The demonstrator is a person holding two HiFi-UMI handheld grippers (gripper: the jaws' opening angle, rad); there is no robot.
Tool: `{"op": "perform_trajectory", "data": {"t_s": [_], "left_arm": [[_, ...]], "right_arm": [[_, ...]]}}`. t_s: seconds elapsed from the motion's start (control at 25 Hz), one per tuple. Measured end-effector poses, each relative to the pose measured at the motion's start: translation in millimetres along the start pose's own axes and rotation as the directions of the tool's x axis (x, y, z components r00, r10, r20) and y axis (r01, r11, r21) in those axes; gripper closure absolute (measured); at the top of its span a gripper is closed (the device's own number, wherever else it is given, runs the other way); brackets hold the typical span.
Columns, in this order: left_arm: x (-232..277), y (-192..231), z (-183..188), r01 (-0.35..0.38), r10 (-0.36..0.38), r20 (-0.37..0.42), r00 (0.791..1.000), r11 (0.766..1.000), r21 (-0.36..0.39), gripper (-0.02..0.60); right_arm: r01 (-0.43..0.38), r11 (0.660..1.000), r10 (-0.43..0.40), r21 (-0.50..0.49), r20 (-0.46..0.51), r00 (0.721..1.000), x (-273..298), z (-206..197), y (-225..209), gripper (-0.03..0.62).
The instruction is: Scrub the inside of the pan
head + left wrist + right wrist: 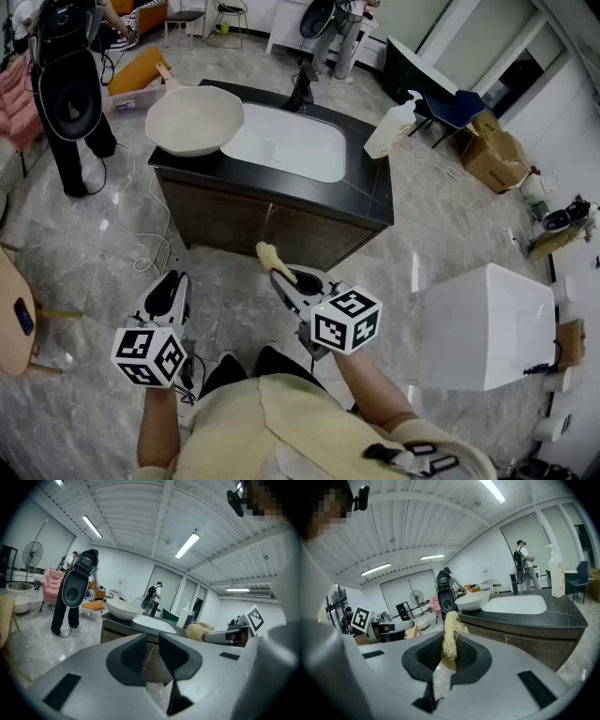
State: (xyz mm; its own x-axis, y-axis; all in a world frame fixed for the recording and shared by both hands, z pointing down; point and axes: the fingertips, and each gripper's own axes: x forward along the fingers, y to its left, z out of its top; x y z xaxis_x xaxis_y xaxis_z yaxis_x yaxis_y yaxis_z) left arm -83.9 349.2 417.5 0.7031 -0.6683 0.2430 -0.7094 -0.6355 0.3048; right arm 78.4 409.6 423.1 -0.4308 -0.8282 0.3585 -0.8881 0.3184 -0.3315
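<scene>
The pan (195, 120), a wide cream bowl-shaped one with a wooden handle, rests on the left end of the black counter (272, 192), beside the white sink basin (286, 142). It also shows far ahead in the left gripper view as the pan (123, 609) and in the right gripper view as the pan (472, 600). My right gripper (286, 274) (449, 652) is shut on a yellowish fibrous scrubber (270, 254) (450, 629) that sticks out past the jaws. My left gripper (167, 292) (152, 651) hangs low at the left, its jaws slightly apart with nothing between them. Both are well short of the counter.
A soap pump bottle (391, 129) stands at the counter's right end and a black tap (302, 89) behind the basin. A white box (487, 323) stands at the right and a wooden table edge (14, 309) at the left. A person in black (70, 94) stands left of the counter. Cables (141, 234) lie on the floor.
</scene>
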Motion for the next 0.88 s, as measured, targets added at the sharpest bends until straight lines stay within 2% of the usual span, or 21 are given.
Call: {"op": "perform_trajectory", "data": {"t_s": [0.24, 0.48, 0.68, 0.88], "left_arm": [[-9.4, -0.4, -12.1, 0.031, -0.034, -0.029, 0.999, 0.996, -0.086, 0.497], [-20.3, 5.9, -14.8, 0.052, -0.055, -0.042, 0.998, 0.997, -0.065, 0.497], [-25.1, 17.9, -13.6, 0.067, -0.07, -0.049, 0.996, 0.997, -0.048, 0.497], [-20.8, 31.9, -13.4, 0.056, -0.059, -0.055, 0.997, 0.997, -0.059, 0.518]], "right_arm": [[0.003, 1.0, -0.002, 0.006, -0.022, 1.0, -3.1, -12.5, 6.5, 0.548], [0.007, 1.0, -0.006, 0.03, -0.03, 1.0, 4.7, -16.1, 13.9, 0.548], [-0.021, 0.996, 0.022, 0.089, -0.014, 1.0, 18.7, -10.6, 21.0, 0.547], [-0.024, 0.998, 0.026, 0.061, -0.025, 0.999, 36.0, -11.1, 28.0, 0.546]]}}
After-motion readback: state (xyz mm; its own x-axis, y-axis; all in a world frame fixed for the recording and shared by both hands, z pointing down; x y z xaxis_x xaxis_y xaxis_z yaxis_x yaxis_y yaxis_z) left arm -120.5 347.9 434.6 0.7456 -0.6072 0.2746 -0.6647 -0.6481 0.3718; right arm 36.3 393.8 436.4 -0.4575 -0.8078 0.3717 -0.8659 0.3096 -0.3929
